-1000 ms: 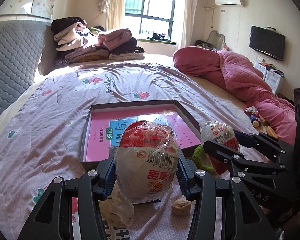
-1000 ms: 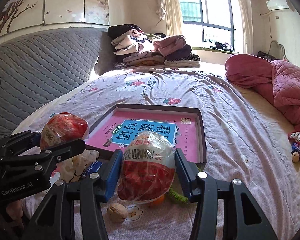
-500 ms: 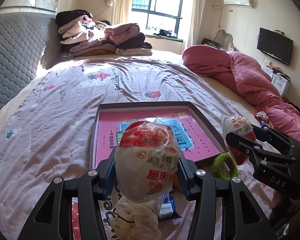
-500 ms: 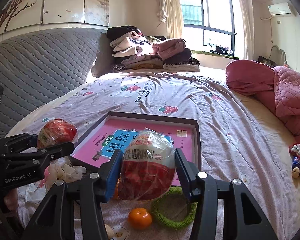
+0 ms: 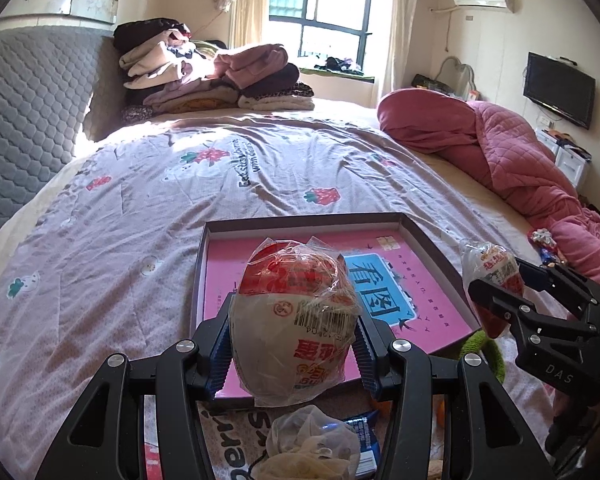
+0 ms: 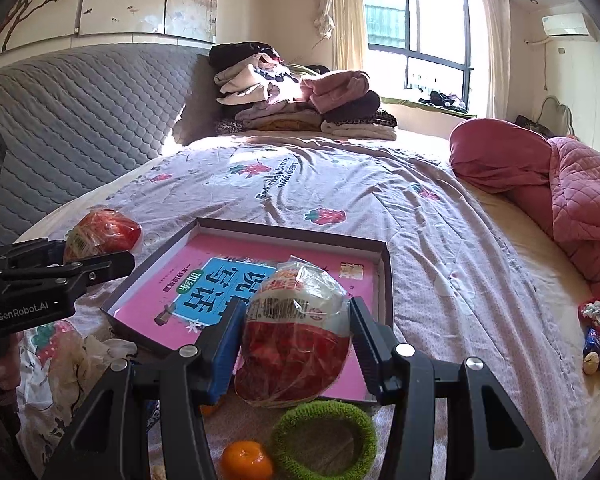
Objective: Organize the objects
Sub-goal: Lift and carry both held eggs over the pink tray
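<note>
From the left wrist, the left tongs [image 5: 294, 344] clamp a round, plastic-wrapped red-and-white snack bun [image 5: 294, 320], its long axis upright and red end up, just over the near edge of a shallow dark tray with a pink printed base [image 5: 432, 244] ahead. Below the tongs lie a crumpled clear bag [image 5: 312, 446] and strawberry-print bedsheet [image 5: 140, 216].

From the right wrist, the right tongs [image 6: 296, 344] grip a second wrapped bun [image 6: 296, 340], tilted, red end down, over the tray's near corner [image 6: 386, 276]. Beneath them sit a green fuzzy ring [image 6: 324, 436] and a small orange [image 6: 246, 460]; a pink quilt [image 6: 572, 184] lies far right.
</note>
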Motion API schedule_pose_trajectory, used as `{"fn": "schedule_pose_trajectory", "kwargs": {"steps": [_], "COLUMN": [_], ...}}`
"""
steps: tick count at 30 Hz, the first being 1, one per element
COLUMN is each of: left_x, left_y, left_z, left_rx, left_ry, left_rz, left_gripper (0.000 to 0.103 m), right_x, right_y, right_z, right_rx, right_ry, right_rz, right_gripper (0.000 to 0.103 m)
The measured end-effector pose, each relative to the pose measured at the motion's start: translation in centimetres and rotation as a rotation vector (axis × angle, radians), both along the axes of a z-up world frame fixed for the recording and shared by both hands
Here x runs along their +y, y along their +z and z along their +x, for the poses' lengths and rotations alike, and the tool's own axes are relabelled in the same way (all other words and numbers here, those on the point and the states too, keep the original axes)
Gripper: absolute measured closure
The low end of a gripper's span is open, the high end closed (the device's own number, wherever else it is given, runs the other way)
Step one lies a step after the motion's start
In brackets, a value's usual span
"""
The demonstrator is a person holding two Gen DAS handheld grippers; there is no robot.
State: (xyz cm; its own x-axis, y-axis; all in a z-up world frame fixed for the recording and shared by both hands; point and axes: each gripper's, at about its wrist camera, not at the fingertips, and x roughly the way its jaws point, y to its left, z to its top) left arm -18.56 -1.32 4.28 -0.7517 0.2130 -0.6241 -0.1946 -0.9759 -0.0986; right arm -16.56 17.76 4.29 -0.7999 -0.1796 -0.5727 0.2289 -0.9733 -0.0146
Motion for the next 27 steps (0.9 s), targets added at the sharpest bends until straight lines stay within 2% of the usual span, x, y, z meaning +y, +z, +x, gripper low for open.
{"fn": "schedule_pose_trajectory", "kwargs": {"steps": [13, 27], "left_x": [-1.9, -0.8], "left_y": [-3.9, -6.1], "left_z": [-3.8, -4.3], "left_rx": [-0.107, -0.169], "left_ry": [0.047, 0.025], "left_rz": [0.013, -0.023], "left_gripper": [0.05, 0.05], "right_x": [0.6, 0.6], "right_y": [-3.5, -5.9], "right_z": [-4.4, -5.5], "right_rx": [-0.074, -0.163], "right_ry": [-0.01, -0.013], "right_rz": [0.0, 0.015], "right_gripper": [0.051, 0.051]}}
